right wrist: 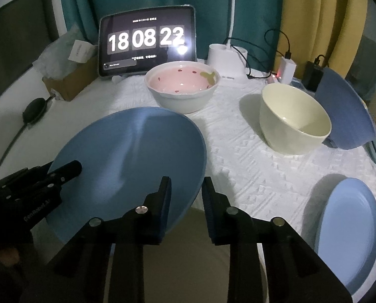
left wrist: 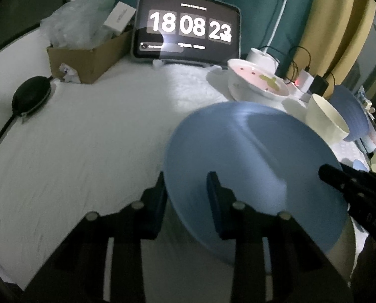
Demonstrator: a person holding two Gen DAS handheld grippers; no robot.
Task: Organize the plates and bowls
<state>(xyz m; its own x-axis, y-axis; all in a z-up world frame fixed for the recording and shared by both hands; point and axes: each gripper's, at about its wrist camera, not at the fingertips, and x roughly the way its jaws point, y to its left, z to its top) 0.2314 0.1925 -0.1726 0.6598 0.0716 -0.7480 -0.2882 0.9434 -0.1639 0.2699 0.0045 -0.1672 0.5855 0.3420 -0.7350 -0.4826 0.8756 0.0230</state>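
Blue plate (right wrist: 127,156) apparently clamped between both hand-held grippers, near rim hidden.

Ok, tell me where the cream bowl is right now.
In the right wrist view the cream bowl stands upright on the white tablecloth, right of the strawberry bowl and just in front of the dark blue bowl.

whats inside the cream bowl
The cream bowl looks empty: bare glossy inner wall and part of the bottom show. Its near wall hides the rest of the bottom.
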